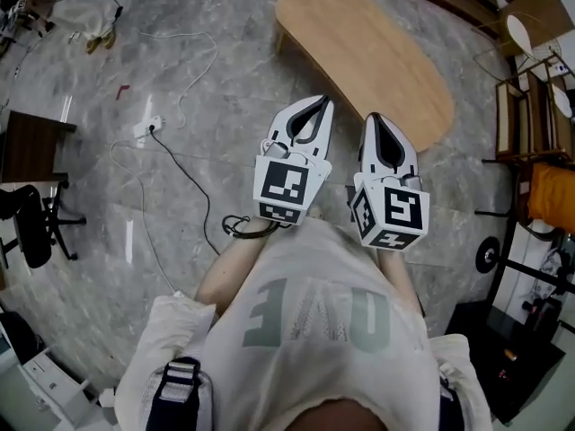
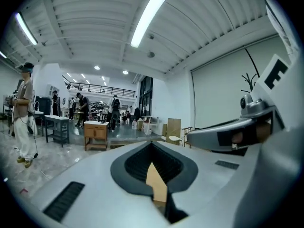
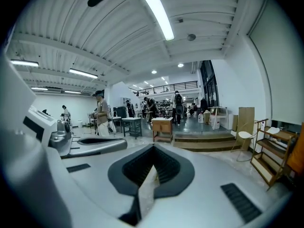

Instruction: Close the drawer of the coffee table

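Your left gripper (image 1: 320, 101) is closed with nothing in it; its own view shows the jaws meeting at the tips, only a sliver of tan showing through the gap. Your right gripper (image 1: 376, 118) is the same, jaws together and empty. You hold both side by side, near level, just in front of your chest.

The low, bean-shaped, light-wood coffee table (image 1: 368, 52) stands ahead on the grey marble floor (image 1: 180, 196), apart from both grippers. Its drawer is not visible from here; only the top shows.

Handling, as a judgement:
- The drawer front is likely stiff wood on runners, so no grasp is needed.
- Push with closed tips at the front's middle; an off-centre push may jam it.
- The table looks light and may slide on the smooth floor.
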Demonstrator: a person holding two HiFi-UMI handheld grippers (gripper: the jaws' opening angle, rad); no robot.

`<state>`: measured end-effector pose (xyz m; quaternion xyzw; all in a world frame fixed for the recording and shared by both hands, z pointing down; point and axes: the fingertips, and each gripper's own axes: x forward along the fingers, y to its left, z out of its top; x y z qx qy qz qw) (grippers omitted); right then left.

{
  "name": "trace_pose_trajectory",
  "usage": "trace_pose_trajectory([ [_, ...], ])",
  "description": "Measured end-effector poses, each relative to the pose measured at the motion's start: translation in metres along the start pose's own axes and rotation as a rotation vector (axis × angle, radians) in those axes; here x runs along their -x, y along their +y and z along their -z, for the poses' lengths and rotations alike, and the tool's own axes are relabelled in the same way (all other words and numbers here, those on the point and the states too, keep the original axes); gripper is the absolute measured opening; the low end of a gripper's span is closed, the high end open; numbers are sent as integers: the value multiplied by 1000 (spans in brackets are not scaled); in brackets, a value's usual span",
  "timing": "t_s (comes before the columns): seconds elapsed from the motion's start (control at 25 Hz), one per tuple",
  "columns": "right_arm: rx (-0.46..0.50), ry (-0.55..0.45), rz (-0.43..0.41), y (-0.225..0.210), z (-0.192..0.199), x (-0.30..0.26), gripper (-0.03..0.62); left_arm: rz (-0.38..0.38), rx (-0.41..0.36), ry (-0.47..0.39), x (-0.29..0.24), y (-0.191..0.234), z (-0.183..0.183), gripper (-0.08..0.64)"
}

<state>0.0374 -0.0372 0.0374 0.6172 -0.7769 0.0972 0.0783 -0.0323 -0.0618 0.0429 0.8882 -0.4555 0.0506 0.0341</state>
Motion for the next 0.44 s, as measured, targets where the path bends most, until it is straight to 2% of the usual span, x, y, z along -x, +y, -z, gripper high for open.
trace_pose_trajectory([
  [0.16, -44, -34, -1, -2, 1, -4, 6, 4, -25, 22, 6, -4, 6, 9],
  [0.44, -101, 2, -9, -4, 22, 6, 6, -47, 61, 83, -16, -1, 17, 9],
])
